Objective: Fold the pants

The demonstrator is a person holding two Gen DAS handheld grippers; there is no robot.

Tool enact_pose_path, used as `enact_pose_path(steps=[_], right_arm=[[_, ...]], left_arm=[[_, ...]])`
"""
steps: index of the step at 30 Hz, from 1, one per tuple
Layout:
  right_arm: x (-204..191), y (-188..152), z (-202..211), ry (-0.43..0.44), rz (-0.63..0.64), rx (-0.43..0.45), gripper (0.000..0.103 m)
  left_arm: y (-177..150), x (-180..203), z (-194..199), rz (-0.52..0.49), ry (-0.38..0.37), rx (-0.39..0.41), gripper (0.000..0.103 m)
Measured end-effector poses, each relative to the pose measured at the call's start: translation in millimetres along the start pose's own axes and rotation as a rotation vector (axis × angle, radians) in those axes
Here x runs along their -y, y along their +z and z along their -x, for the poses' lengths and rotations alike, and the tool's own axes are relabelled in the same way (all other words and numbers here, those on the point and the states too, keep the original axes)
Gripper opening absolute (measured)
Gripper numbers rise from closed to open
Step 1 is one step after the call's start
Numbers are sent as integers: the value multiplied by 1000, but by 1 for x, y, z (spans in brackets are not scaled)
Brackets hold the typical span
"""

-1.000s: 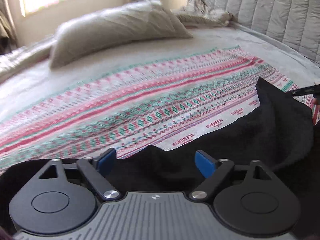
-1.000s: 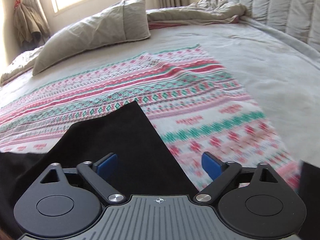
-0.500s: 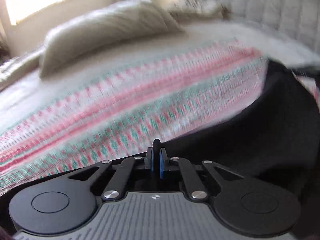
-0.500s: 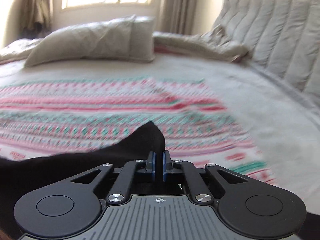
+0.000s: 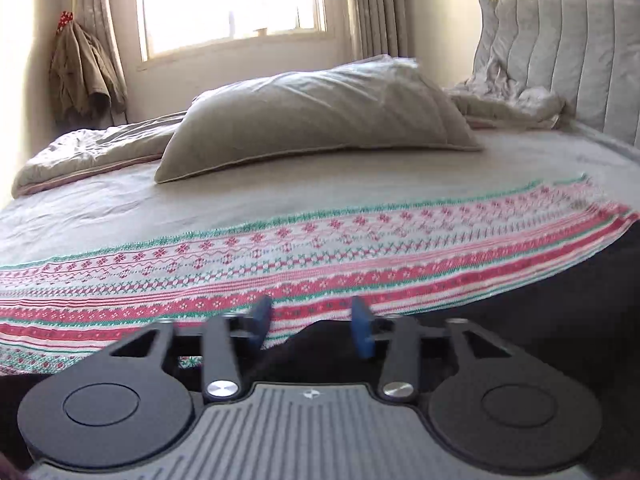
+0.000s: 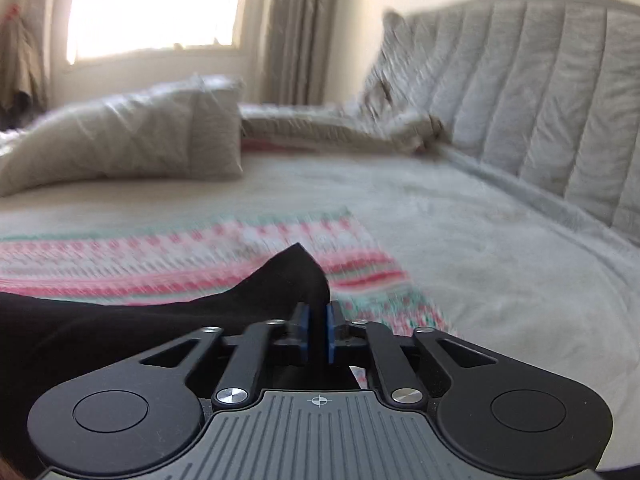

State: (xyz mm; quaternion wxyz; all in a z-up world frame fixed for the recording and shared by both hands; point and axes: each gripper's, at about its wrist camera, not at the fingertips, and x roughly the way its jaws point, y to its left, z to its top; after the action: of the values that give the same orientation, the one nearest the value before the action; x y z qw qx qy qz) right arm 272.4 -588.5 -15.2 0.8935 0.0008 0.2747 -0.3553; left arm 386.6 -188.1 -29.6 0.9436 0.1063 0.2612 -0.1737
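The black pants (image 5: 520,332) lie along the near edge of a red, green and white patterned blanket (image 5: 320,248) on the bed. My left gripper (image 5: 316,328) hangs just over a hump of the black cloth. Its jaws are opening, and the blue pads stand well apart without pressing on anything. In the right wrist view a corner of the pants (image 6: 296,276) rises between the pads of my right gripper (image 6: 318,332). These jaws are beginning to open, but the pads remain close together on the cloth. The blanket (image 6: 160,260) is blurred here.
A large grey pillow (image 5: 312,116) lies across the far side of the bed, with a crumpled quilt (image 5: 88,152) to its left. A padded headboard (image 6: 540,100) runs along the right. Clothes (image 5: 80,72) hang by the window. Bare grey sheet (image 6: 480,260) lies right of the blanket.
Both grippers went from open to shut on the black cloth, then swung up and across the bed. The left jaws have since parted; the right still pinch a lifted corner.
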Motion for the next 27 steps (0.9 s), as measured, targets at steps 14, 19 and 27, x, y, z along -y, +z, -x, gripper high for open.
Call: enact_pose_path(steps=[14,19,27], right_arm=[[84,-39,34,184,-146,-309,64],[91,-57,37,161,-214,-338,50],[72,-45,69,116,-96,-206,4]], left_arm=[[-58,64,124,-243,-528,24,75],[-94,94,137,-403,-559,2,68],[-80,99,134,-280,-471,57,10]])
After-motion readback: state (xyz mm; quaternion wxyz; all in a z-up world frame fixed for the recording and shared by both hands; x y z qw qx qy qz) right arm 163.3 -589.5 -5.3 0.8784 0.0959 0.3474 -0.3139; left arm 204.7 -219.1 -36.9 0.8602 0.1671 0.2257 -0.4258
